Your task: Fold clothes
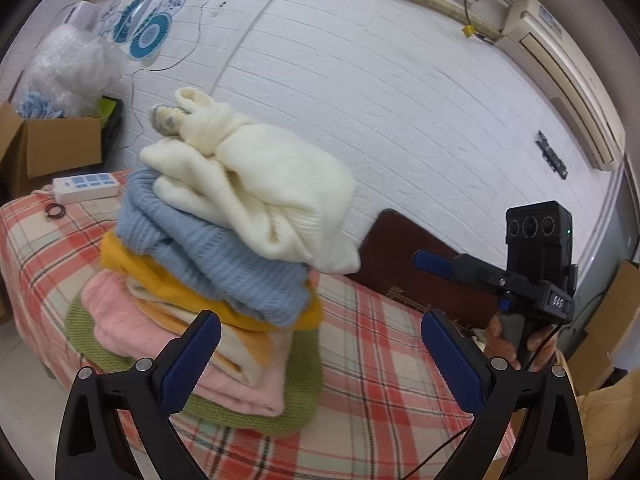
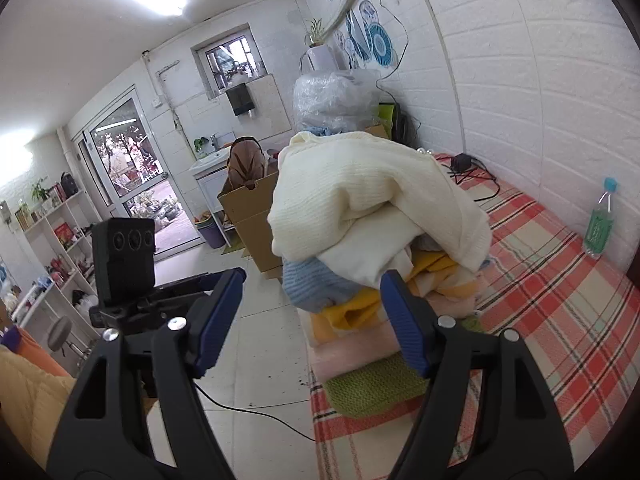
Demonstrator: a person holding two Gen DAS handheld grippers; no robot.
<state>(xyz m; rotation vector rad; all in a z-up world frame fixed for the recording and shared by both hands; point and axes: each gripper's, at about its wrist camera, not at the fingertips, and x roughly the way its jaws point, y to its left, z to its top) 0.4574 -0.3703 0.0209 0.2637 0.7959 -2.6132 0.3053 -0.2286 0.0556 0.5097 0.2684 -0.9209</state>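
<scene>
Both jaws wide, empty, left gripper (image 1: 320, 344) & right gripper (image 2: 312, 320) just off clothes stack (image 1: 208, 264) near bed (image 1: 400, 360) edge; likely w/drawing post-placement: back off level, w/o snagging lumpy, overhanging cream knit (image 1: 260, 184) atop ribbed blue, yellow, fleecy pink, green.
</scene>
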